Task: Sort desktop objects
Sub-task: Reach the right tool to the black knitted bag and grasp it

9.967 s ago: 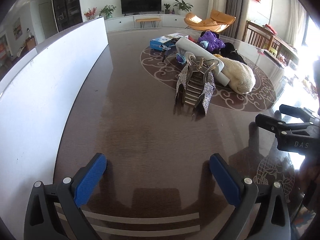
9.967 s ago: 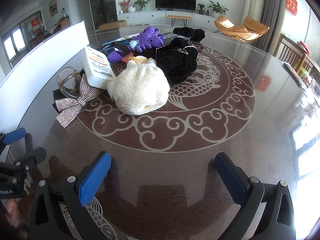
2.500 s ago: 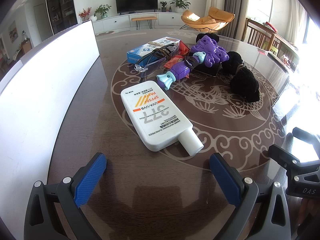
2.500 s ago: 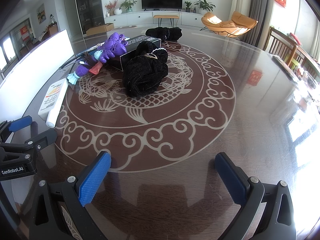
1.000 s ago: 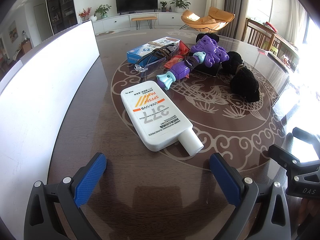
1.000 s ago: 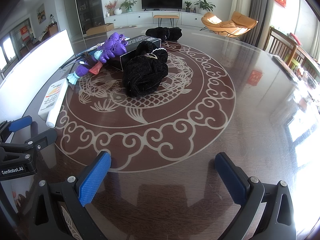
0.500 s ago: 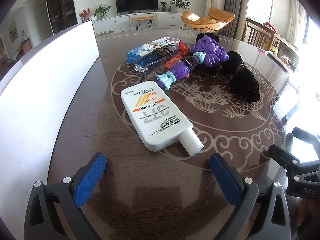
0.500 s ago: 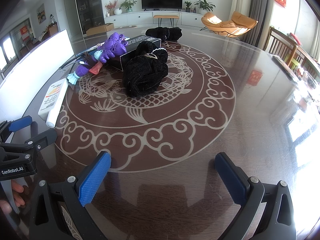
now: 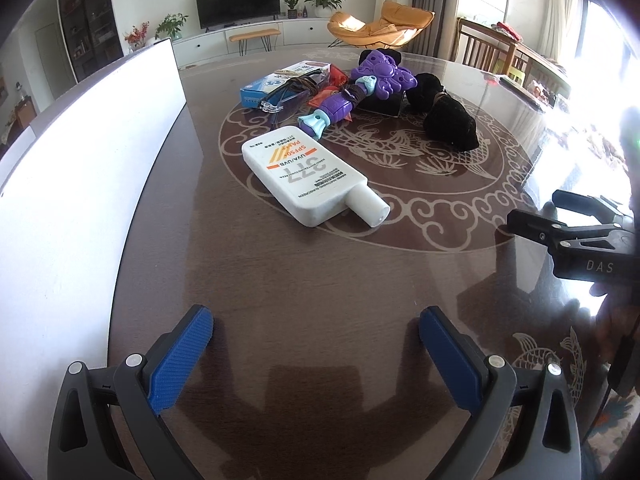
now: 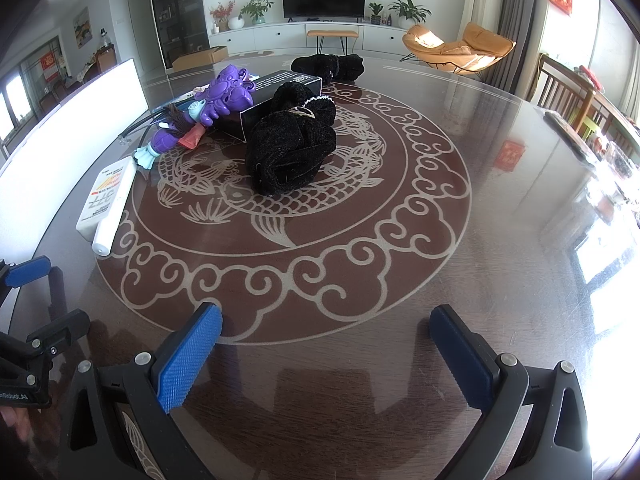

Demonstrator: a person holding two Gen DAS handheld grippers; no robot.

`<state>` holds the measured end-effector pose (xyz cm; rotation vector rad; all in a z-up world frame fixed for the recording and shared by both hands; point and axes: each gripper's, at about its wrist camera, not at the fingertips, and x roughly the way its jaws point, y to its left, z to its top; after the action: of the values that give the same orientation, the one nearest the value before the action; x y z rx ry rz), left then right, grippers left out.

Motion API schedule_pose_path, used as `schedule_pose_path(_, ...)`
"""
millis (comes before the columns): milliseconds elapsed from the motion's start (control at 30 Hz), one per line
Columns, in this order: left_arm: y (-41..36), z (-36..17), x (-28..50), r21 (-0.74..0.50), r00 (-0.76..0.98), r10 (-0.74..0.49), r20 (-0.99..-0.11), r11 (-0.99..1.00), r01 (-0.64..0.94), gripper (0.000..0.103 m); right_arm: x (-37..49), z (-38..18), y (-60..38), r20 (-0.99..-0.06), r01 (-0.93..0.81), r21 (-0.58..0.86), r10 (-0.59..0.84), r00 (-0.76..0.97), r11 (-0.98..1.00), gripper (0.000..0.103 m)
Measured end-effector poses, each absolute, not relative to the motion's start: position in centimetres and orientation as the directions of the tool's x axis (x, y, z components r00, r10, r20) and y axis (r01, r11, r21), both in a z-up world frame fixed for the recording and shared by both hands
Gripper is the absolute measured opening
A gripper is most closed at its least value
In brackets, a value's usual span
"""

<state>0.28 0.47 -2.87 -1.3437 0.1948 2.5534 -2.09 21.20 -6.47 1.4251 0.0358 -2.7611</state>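
Note:
A white sunscreen bottle point(image 9: 308, 176) lies flat on the dark round table point(image 9: 320, 280), cap toward me; it also shows in the right wrist view point(image 10: 106, 200). Behind it lie a purple octopus toy point(image 9: 380, 76), a purple-and-teal toy point(image 9: 332, 112), glasses point(image 9: 288, 94), a blue box point(image 9: 280, 80), a black box point(image 10: 276, 88) and black fabric point(image 10: 292, 148). My left gripper point(image 9: 316, 344) is open and empty, well short of the bottle. My right gripper point(image 10: 326, 348) is open and empty, near the table's front.
A white board point(image 9: 80, 168) stands along the table's left side. More black fabric point(image 10: 328, 66) lies at the far edge. Wooden chairs point(image 10: 568, 96) stand at the right. The right gripper's body point(image 9: 580, 240) shows at the right of the left wrist view.
Since ten seconds ago the rhinestone bow holder and the cream knitted item have gone from the table. Over the last second neither gripper has moved.

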Motion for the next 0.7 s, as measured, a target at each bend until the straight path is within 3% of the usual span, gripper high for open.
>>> schedule_pose_path(233, 0.4, -3.0, 0.2, 0.001, -0.555, 0.156, -0.817, -0.962, -0.272, 0.103, -2.2, -6.4, 21.2, -0.821, 0.049, -0.006, -0.024, -0.571, -0.999, 0.103)
schedule_pose_path(333, 0.4, -3.1, 0.1, 0.003, -0.563, 0.150, -0.813, -0.965, -0.261, 0.103, -4.0, -6.2, 20.6, -0.846, 0.147, -0.014, -0.066, -0.529, -0.989, 0.103)
schedule_pose_path(467, 0.4, -3.1, 0.1, 0.005, -0.568, 0.144, -0.811, -0.968, -0.251, 0.103, -7.9, -4.2, 20.0, -0.816, 0.159, -0.051, -0.051, -0.575, -0.986, 0.103)
schedule_pose_path(700, 0.5, -3.1, 0.2, 0.008, -0.570, 0.140, -0.810, -0.969, -0.249, 0.103, -16.6, -5.2, 19.2, -0.874, 0.081, -0.030, -0.013, -0.486, -0.996, 0.103)
